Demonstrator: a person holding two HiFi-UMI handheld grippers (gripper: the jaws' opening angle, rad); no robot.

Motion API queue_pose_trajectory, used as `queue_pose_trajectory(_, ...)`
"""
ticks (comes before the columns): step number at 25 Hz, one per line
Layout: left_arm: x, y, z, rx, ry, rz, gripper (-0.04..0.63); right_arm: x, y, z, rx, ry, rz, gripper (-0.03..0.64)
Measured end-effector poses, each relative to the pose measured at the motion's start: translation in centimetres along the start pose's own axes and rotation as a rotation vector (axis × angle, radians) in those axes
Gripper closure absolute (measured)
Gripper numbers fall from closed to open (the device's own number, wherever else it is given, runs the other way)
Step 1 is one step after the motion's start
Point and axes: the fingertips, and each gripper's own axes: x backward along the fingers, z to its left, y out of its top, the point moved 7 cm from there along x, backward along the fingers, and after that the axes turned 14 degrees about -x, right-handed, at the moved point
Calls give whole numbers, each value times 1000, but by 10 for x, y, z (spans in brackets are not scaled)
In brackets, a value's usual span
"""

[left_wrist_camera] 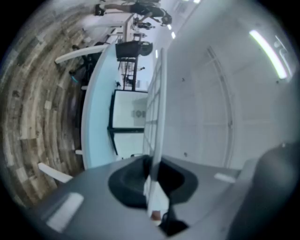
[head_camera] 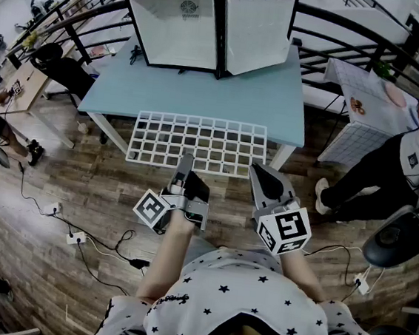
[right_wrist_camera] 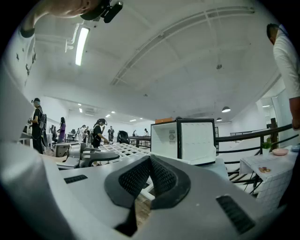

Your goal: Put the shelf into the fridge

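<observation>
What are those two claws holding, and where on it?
The left gripper and right gripper both clamp the shelf by its near edge.

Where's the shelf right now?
Head view, centre: the shelf hangs over the front edge of the table, short of the open fridge, its near edge gripped by the left gripper and right gripper.

Shelf (head_camera: 200, 118) near edge hidden behind left hand-held gripper (head_camera: 186, 158).

One wire shelf (head_camera: 197, 143), one open fridge (head_camera: 187, 30), one blue table (head_camera: 276, 96), two grippers (head_camera: 184, 162) (head_camera: 259, 173).
</observation>
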Motion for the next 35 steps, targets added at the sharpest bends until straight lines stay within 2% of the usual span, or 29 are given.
queue_pose_trajectory(10,8,-1,-7,1,-2,7,558,3,0,7,15,10,6,598)
queue_pose_trajectory(19,10,-2,-5,3,6,-7,558,10,-10,0,-14,30,36,594)
queue_pose_trajectory(20,9,-1,-6,3,6,-9,559,9,-10,0,-13,35,47,586)
queue_pose_trajectory(21,9,0,-7,2,7,-11,559,8,-11,-1,-13,42,60,541)
queue_pose_trajectory(22,8,1,-7,0,8,-13,559,7,-12,-2,-11,49,75,451)
queue_pose_trajectory(24,7,2,-6,-4,11,-15,559,4,-15,-4,-5,51,101,393)
queue_pose_trajectory(29,-1,10,-4,0,12,-10,560,-8,-23,-8,-10,28,155,360)
queue_pose_trajectory(35,-23,32,5,22,-1,-3,560,-38,-21,-13,-18,-22,161,351)
